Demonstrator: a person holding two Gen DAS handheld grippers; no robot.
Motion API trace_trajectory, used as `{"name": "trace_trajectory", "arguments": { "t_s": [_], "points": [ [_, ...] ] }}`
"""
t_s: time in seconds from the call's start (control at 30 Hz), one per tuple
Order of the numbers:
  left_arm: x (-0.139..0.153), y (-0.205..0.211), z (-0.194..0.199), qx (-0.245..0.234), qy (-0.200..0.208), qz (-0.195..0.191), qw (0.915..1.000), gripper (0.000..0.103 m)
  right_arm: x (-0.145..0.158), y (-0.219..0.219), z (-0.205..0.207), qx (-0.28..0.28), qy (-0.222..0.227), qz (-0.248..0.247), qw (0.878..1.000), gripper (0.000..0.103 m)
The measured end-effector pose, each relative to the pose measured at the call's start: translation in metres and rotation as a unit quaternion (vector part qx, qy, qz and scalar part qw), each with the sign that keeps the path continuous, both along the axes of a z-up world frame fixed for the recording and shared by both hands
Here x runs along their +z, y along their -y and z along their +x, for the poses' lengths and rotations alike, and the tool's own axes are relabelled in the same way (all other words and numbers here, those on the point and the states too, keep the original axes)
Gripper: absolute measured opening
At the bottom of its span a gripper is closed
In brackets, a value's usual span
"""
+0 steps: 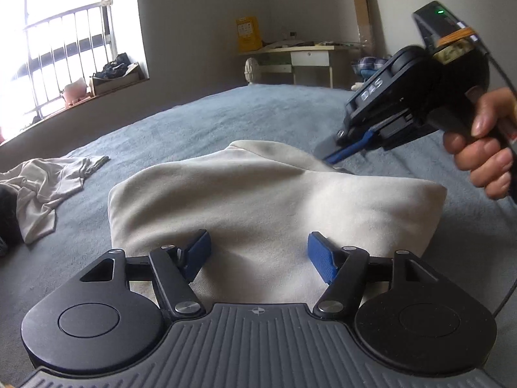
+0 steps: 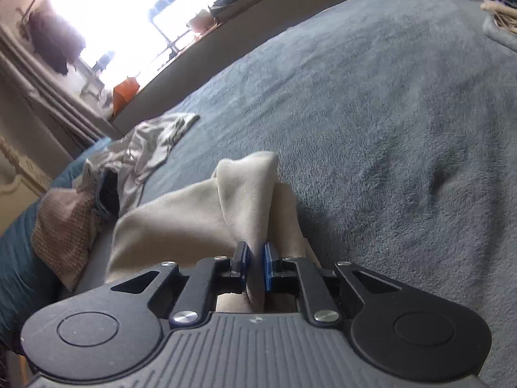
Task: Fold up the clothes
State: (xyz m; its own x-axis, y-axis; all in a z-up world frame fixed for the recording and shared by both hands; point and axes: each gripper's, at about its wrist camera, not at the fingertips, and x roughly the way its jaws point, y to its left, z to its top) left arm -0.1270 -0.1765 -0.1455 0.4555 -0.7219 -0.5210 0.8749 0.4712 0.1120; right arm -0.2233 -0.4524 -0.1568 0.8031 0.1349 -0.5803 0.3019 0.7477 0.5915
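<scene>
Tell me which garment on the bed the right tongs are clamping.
The cream garment, pinched in the right tongs; the crumpled grey one lies untouched beyond.

Two hand-held grippers, built alike: a ribbed grey base plate with a small crosshair mark, two round black discs, and black link arms joined by silver screws, ending in blue-padded fingers (image 1: 318, 255). The left gripper (image 1: 258, 253) matches the right gripper (image 2: 256, 266). The right unit's black housing shows a green light, white lettering, and a black cable; bare fingers of a hand (image 1: 484, 142) wrap its handle.
</scene>
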Motion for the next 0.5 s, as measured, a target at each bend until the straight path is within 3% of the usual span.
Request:
{"name": "trace_trajectory", "arguments": {
  "t_s": [0.03, 0.1, 0.17, 0.23, 0.3, 0.33, 0.37, 0.43, 0.5],
  "points": [
    [0.000, -0.001, 0.001, 0.001, -0.003, -0.001, 1.0000, 0.067, 0.005, 0.006, -0.011, -0.011, 0.020, 0.012, 1.000, 0.014],
    [0.000, -0.001, 0.000, 0.001, -0.001, -0.001, 1.0000, 0.067, 0.013, 0.016, -0.030, -0.014, 0.040, 0.034, 0.999, 0.029],
    [0.000, 0.001, 0.000, 0.003, -0.003, -0.003, 1.0000, 0.067, 0.019, 0.010, -0.038, 0.012, 0.023, 0.014, 1.000, 0.048],
    [0.000, 0.002, 0.000, 0.005, -0.005, -0.004, 1.0000, 0.067, 0.020, -0.005, -0.039, 0.055, -0.001, -0.021, 0.998, 0.052],
    [-0.001, 0.003, 0.000, 0.008, -0.005, -0.004, 0.9999, 0.067, 0.021, -0.027, -0.038, 0.095, -0.022, -0.059, 0.993, 0.050],
    [-0.001, 0.003, 0.000, 0.010, -0.005, -0.003, 0.9999, 0.067, 0.020, -0.038, -0.038, 0.110, -0.031, -0.084, 0.990, 0.040],
    [-0.001, 0.004, -0.001, 0.011, -0.004, -0.002, 0.9999, 0.067, 0.019, -0.048, -0.037, 0.121, -0.039, -0.111, 0.986, 0.019],
    [-0.001, 0.004, 0.000, 0.017, -0.002, 0.000, 0.9998, 0.067, 0.019, -0.064, -0.036, 0.129, -0.044, -0.162, 0.977, 0.017],
    [0.000, 0.004, 0.003, 0.026, -0.008, -0.001, 0.9996, 0.067, 0.022, -0.065, -0.034, 0.120, -0.032, -0.169, 0.978, 0.015]
  ]
}}
